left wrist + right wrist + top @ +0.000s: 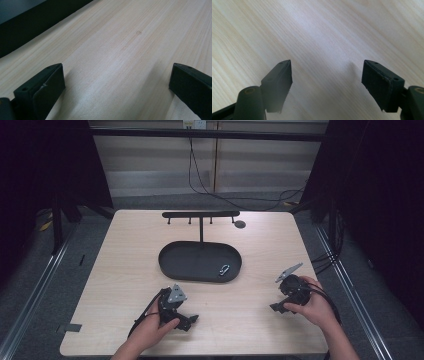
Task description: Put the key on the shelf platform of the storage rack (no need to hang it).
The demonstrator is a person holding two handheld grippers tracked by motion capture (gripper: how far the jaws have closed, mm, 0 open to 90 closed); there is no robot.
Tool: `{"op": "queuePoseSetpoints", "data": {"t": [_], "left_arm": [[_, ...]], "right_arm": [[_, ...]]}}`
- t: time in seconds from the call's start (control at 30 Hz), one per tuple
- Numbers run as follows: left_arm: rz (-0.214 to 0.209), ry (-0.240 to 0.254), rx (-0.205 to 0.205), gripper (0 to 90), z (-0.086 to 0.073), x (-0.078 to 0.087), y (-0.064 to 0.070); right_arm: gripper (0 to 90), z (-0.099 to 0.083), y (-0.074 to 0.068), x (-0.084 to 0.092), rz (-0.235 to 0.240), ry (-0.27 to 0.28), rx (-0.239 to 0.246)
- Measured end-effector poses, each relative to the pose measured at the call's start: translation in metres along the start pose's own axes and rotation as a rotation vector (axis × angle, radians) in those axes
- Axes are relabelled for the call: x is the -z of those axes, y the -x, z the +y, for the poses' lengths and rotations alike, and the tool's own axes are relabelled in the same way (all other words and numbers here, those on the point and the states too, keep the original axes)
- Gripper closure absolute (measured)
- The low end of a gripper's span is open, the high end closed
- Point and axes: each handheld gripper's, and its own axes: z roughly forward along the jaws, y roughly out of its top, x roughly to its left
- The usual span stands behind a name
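I see my left hand-held gripper (187, 320) low on the desk (125, 270), close to the near edge, and its 2 jaws stand wide apart with only bare wood between them. My right hand-held gripper (276, 307) sits near the right side of the desk, also close to the near edge, and its jaws are wide open too, with nothing in them. Between my 2 hands there is a big bare patch of wood, so I have lots of room there. Past that patch, in the middle of the desk, is a black oval tray (172, 257). A small silver clip (224, 269) lies inside it, near the tray's right end. A black rack with little hooks (201, 214) stands up behind the tray, near the far edge.
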Motion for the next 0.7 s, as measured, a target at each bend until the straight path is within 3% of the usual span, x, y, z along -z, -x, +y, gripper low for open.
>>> {"op": "queuePoseSetpoints", "data": {"t": [0.3,0.47,0.7], "left_arm": [[0.0,0.004,0.005,0.0,0.0,0.0,0.0],[0.0,0.0,0.0,0.0,0.0,0.0,0.0],[0.0,0.0,0.0,0.0,0.0,0.0,0.0]], "right_arm": [[25.1,-0.008,0.001,-0.003,-0.002,-0.007,-0.02],[25.3,-0.012,0.003,-0.003,-0.013,-0.001,-0.008],[25.5,-0.02,0.009,0.0,-0.022,0.006,-0.035]]}}
